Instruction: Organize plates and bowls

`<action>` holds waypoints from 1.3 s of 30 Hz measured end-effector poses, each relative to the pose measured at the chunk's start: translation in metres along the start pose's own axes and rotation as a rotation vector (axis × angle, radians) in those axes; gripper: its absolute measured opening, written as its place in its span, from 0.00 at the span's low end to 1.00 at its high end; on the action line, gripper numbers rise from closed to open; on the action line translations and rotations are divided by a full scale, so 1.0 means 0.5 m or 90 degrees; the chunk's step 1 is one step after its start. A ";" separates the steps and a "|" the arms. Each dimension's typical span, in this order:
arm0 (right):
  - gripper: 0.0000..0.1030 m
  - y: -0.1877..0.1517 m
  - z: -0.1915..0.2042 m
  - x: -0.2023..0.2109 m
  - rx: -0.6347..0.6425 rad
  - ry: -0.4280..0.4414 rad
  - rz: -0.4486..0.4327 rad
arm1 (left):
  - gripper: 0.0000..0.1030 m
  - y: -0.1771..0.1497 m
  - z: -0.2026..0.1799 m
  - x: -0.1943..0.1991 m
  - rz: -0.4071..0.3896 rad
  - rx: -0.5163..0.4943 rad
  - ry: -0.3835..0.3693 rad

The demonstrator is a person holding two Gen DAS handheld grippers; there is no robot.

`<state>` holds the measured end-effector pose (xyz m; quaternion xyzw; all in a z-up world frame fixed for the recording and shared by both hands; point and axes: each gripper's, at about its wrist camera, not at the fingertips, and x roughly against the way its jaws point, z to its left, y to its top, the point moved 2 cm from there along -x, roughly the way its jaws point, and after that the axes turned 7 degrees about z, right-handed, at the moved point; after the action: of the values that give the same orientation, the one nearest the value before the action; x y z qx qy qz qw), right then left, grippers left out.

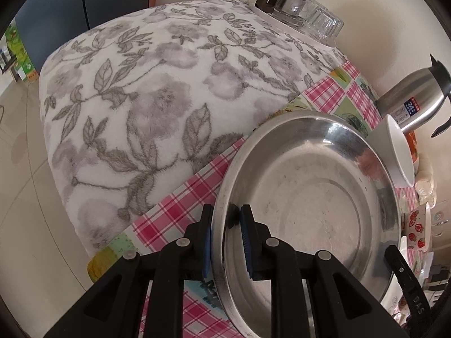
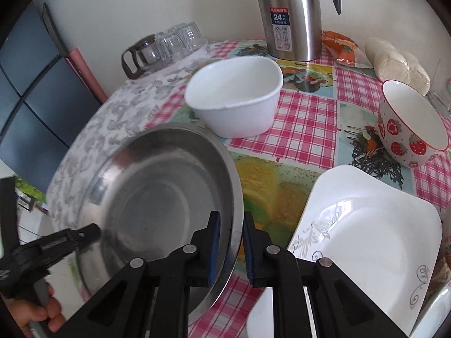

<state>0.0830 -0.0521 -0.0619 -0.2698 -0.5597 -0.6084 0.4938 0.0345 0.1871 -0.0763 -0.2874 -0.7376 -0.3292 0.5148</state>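
Note:
A large steel plate [image 1: 313, 194] is held tilted above the table, gripped at both sides. My left gripper [image 1: 225, 225] is shut on its left rim. My right gripper [image 2: 231, 233] is shut on its right rim; the plate also shows in the right wrist view [image 2: 157, 194]. A white square bowl [image 2: 234, 95] stands behind the plate. A strawberry-patterned bowl [image 2: 408, 129] stands at the right. A white square plate with grey scrollwork [image 2: 363, 236] lies at the front right, on another white plate.
A steel thermos jug [image 2: 290, 17] stands at the back by the wall. A glass pot and upturned glasses [image 2: 166, 45] sit on a tray at the back left. Food bags [image 2: 394, 62] lie at the back right. A grey floral cloth [image 1: 146, 98] covers the left of the checked tablecloth [image 2: 307, 115].

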 end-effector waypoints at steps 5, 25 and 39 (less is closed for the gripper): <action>0.16 -0.005 0.010 0.042 0.016 0.020 -0.017 | 0.20 -0.010 0.010 0.005 0.006 0.017 -0.026; 0.17 -0.030 -0.021 0.138 0.008 0.044 -0.049 | 0.20 -0.049 -0.023 0.046 0.008 0.012 -0.087; 0.17 -0.036 -0.084 0.214 -0.010 0.045 -0.086 | 0.20 -0.093 -0.103 0.126 -0.053 -0.036 -0.130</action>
<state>0.0368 -0.1261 0.0153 -0.2137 -0.5536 -0.6540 0.4692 0.0091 0.1235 -0.0124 -0.3028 -0.7878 -0.3404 0.4144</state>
